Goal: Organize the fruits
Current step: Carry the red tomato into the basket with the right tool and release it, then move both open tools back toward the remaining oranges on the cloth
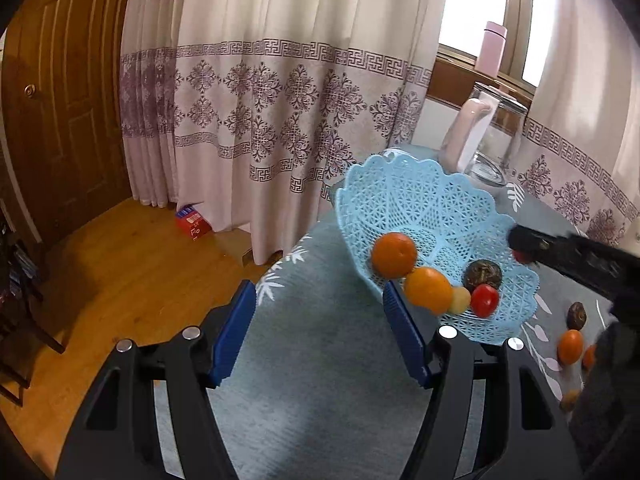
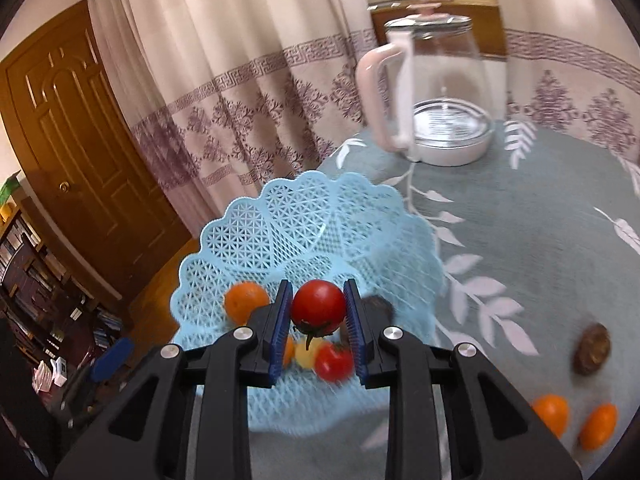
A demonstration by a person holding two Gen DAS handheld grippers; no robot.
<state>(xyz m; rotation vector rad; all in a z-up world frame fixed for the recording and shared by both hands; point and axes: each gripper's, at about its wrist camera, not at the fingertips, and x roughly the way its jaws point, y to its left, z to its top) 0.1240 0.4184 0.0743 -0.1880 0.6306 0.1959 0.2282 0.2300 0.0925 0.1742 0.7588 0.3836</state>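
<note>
Five fruits already in basket point(image 1: 420, 208): two oranges point(image 1: 394, 255), one pale yellow fruit point(image 1: 460, 300), one dark wrinkled fruit point(image 1: 482, 274), one tomato point(image 1: 485, 300). Sixth fruit, second tomato point(image 2: 319, 308), clamped between blue pads point(image 2: 282, 320) of right gripper point(image 2: 318, 312), held above basket interior, not yet released. Judged stage: delivery of tomato to basket; release pending.

Left gripper point(image 1: 320, 320): jaws spread wide, nothing held, positioned over table point(image 1: 320, 380) just left of basket near rim.

Remaining on table, right of basket: one dark wrinkled fruit point(image 2: 592, 348), two oranges point(image 2: 552, 414) near the front edge. Left wrist view suggests one further brownish item low at right, too blurred to identify. Judged progress: past halfway; at least three pickups left.

Surface: grey-blue tablecloth with white leaf print, soft and slightly uneven; round fruit judged liable to roll. Basket: light blue plastic lattice, scalloped rim, set near the left table edge.

Room: glass kettle point(image 2: 436, 92) with pink handle at far side of table; pink bottle point(image 1: 491, 50) on window sill; cream curtains point(image 1: 280, 80) with purple pattern; wooden door point(image 1: 60, 80) at left; wood floor with red box point(image 1: 193, 224); bookshelf at lower left in right wrist view.
</note>
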